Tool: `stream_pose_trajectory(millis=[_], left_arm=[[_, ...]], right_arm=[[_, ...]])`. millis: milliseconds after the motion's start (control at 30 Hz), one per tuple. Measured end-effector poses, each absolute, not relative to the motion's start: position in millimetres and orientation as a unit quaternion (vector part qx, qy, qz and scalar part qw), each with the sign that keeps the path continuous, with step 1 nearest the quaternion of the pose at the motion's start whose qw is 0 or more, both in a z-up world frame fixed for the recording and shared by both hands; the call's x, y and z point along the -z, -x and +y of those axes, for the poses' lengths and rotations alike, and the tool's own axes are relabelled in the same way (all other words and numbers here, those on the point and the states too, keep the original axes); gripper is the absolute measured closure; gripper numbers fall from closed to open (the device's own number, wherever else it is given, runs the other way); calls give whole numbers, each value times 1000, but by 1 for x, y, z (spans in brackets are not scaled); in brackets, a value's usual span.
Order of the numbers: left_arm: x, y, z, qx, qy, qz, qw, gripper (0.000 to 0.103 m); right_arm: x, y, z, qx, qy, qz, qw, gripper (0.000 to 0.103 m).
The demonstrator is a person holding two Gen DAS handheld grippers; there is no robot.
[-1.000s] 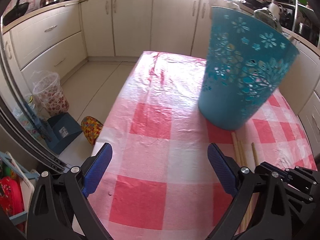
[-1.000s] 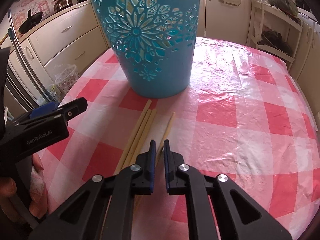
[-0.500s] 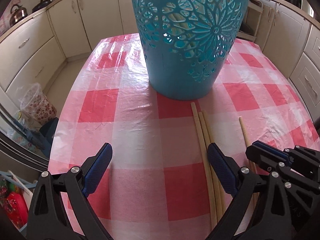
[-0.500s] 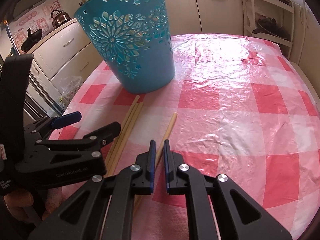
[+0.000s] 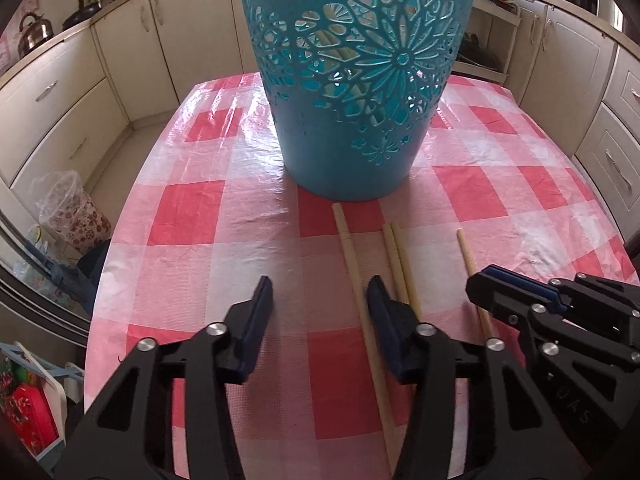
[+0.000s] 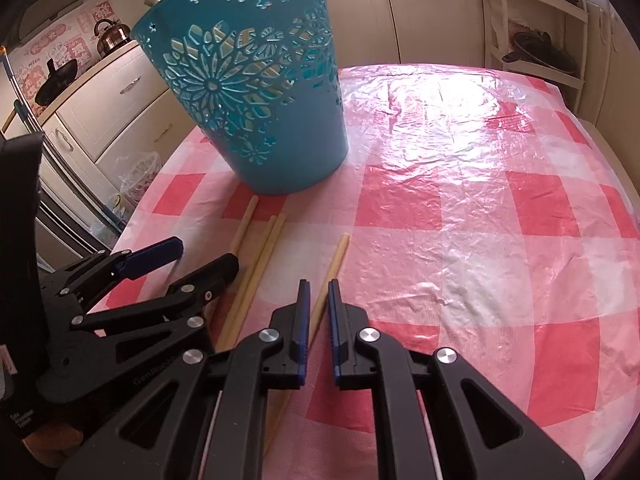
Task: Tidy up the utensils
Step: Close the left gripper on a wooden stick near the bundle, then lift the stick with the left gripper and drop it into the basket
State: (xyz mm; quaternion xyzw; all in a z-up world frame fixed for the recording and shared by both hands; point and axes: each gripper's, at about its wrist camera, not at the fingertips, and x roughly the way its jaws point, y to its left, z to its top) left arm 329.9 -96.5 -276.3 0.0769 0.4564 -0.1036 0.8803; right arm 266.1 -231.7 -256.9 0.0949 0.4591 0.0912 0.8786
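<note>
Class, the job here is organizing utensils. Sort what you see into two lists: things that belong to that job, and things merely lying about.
Belongs to the job:
- four pale wooden chopsticks lying on the checked tablecloth
- tall teal plastic basket with flower cut-outs
- left gripper, right gripper

Lying about:
- metal kettle on the counter
- floral bin with plastic liner on the floor

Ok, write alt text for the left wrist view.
Four pale wooden chopsticks lie on a red-and-white checked tablecloth before a perforated teal plastic bin. The left tool, its jaws just narrowed, straddles the leftmost stick; the right tool sits shut at right.
</note>
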Motion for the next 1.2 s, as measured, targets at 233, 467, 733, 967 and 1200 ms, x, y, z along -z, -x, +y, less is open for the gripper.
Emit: stream_pose_trajectory(millis=[233,467,733,967,1200], left_arm=[[275,-320,-68,114,9,467,877,97],[275,-330,-68,108,3,476,873,96],[275,-344,-80,92,-46,468,878,97],[275,-344,-86,99,-71,461,879,97],[274,-340,-89,101,-83,448,884,98]], right_arm=[[255,-265,-227,-113,-68,467,875,94],[256,-269,-233,-107,-84,467,874,94],[257,-269,-236,-113,-85,457,878,94],[258,-269,-236,-112,-88,453,880,94],[258,-268,-231,-103,-74,445,886,95]])
